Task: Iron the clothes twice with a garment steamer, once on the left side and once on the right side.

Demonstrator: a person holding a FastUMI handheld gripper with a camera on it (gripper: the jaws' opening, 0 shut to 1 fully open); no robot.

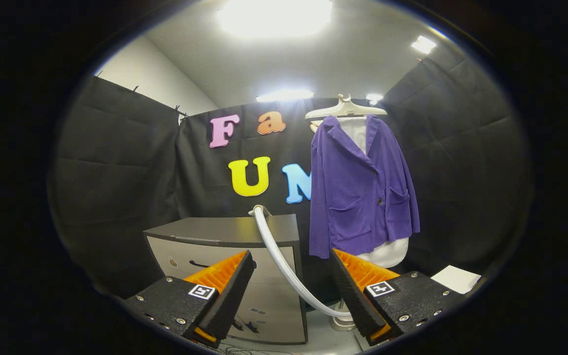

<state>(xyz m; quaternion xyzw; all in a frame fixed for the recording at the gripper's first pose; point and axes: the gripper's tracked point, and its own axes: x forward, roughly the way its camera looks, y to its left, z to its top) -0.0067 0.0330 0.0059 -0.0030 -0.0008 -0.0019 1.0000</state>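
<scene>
Item: my gripper [291, 276], held level, facing the hanging garment.

My fingers stand wide apart at the bottom of the frame, nothing between them, pointed forward across the booth. Purple jacket [358, 192]: right of centre, buttoned over a white garment [387, 252] whose hem shows below it, on a pale hanger [345, 108] near the top, beyond my right finger. Steamer hose [284, 261]: pale, ribbed, rising from the cabinet top at centre and curving down to the right behind my right finger; its end is hidden there. Grey cabinet [225, 231]: lower centre, drawers shut, contents unseen, beyond my left finger. White sheet [456, 278]: lower right.
</scene>
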